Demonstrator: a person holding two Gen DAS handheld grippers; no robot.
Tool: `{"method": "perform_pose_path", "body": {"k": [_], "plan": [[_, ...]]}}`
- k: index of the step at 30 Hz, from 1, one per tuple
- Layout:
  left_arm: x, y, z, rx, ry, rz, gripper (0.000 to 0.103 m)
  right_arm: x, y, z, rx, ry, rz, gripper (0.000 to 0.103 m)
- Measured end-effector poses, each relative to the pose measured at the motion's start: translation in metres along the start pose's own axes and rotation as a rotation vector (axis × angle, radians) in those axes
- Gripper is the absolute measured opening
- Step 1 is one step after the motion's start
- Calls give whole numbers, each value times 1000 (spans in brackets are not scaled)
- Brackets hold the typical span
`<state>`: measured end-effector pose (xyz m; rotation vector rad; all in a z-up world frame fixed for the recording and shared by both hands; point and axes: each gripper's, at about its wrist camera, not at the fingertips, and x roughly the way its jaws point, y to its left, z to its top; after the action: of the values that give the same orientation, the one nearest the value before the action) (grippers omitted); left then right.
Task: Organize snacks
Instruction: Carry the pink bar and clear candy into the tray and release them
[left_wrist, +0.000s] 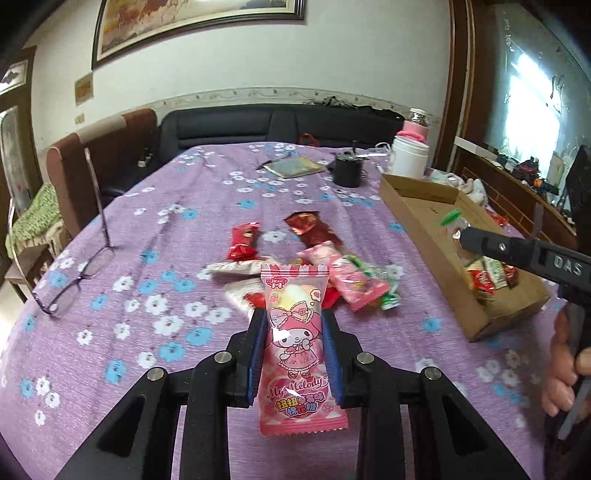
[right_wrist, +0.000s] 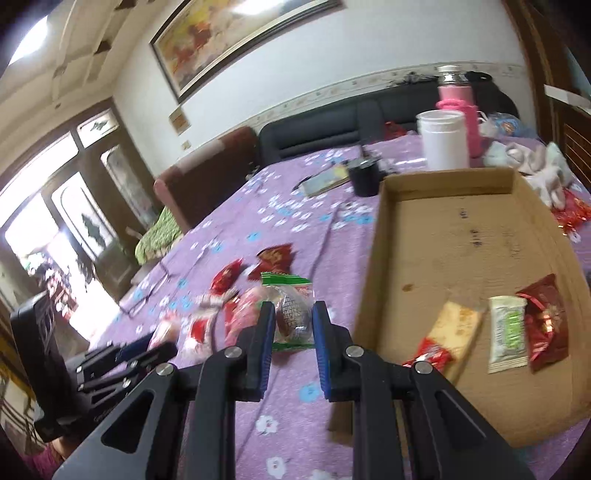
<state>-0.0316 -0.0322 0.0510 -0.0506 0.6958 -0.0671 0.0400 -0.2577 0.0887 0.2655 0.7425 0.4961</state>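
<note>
One purple floral tablecloth (left_wrist: 155, 236) | cardboard tray (right_wrist: 443, 236) | black sofa (left_wrist: 280, 123)

Pink My Melody candy packet (left_wrist: 293, 343) upright, pinched mid-body; green-edged clear packet with dark foil sweet (right_wrist: 291, 310) pinched; shallow brown cardboard tray (right_wrist: 443, 229) holding four snacks.

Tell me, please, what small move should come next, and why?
Probably carry the right gripper across over the cardboard box and release there: its pads already hold a green-edged snack above the tablecloth, and the box, holding a few snacks, lies just beside it.
</note>
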Motion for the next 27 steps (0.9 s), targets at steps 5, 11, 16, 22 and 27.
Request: {"method": "perform_pose_path", "body": {"k": [5,11,16,22,27], "plan": [[-4,-24,15,35,-6,-50,30,-16,-34,12,113,-57,-7,20],[4,-65,43,66,21,-153,30,-33,-65,21,208,-112,-30,20],[29,-111,68,79,67,-247,30,-40,-90,21,285,-141,-87,20],[76,-163,77,103,144,-279,29,-39,-123,20,375,-137,-142,20],[100,-185,73,128,175,-276,29,-32,-133,17,397,-110,-161,20]]}}
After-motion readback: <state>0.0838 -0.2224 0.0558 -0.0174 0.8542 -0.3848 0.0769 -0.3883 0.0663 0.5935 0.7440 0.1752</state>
